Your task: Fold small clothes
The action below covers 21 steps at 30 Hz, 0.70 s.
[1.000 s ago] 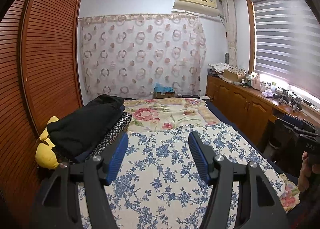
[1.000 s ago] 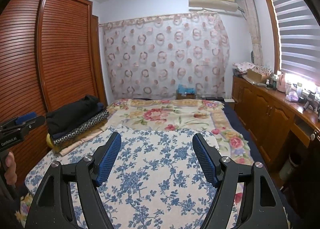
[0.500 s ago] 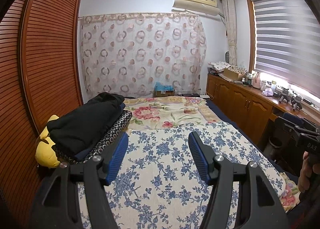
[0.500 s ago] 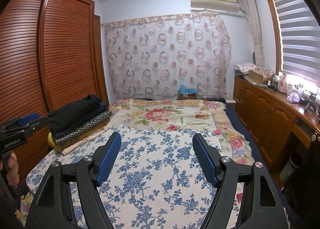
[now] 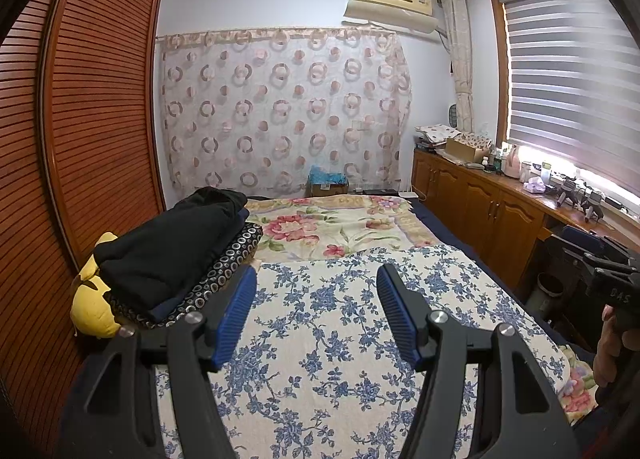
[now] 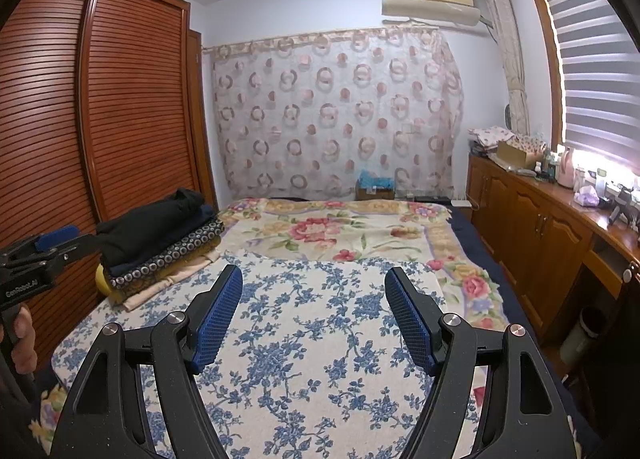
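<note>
A stack of folded clothes [image 5: 168,251], black on top over a dark ring-patterned piece, lies on the bed's left side by the wardrobe; it also shows in the right wrist view [image 6: 160,235]. My left gripper [image 5: 316,283] is open and empty above the blue-flowered cover [image 5: 340,339]. My right gripper [image 6: 314,283] is open and empty above the same cover [image 6: 300,339]. Each gripper shows at the edge of the other's view: the right one [image 5: 608,271] and the left one [image 6: 40,255]. No loose garment lies in front of the grippers.
A wooden slatted wardrobe [image 5: 80,139] stands along the bed's left side. A wooden cabinet [image 5: 480,203] with clutter on top runs along the right under the window. A yellow pillow [image 5: 92,307] lies under the stack. A rose-patterned blanket [image 6: 340,231] covers the bed's far half.
Both grippers have tilted slightly upward, so more ceiling shows. Both jaws stay open and empty.
</note>
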Available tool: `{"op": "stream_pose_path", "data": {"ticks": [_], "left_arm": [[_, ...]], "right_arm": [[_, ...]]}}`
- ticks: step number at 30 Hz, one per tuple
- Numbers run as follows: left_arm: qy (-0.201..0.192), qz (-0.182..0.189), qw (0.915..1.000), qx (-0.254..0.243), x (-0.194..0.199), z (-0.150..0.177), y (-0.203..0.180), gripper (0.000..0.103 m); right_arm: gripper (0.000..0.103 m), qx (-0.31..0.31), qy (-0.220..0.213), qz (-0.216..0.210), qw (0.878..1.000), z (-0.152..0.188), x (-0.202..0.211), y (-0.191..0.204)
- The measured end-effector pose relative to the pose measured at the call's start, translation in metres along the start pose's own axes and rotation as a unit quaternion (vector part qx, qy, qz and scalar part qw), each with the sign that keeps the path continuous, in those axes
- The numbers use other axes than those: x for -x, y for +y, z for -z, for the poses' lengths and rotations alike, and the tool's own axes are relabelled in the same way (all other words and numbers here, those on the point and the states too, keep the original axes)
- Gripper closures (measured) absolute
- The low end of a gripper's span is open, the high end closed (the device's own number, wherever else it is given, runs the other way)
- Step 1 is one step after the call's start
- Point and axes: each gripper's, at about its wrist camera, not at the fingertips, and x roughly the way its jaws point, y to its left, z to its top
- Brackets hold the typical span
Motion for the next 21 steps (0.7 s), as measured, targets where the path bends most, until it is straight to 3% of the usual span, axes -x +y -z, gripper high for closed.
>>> {"op": "stream_pose_path", "data": {"ticks": [21], "left_arm": [[-0.002,0.0,1.0,-0.001,0.0016,0.0015,-0.0023,0.041]], "right_arm": [[0.027,0.0,0.0,-0.001,1.0,0.001,-0.0009,-0.0007]]}}
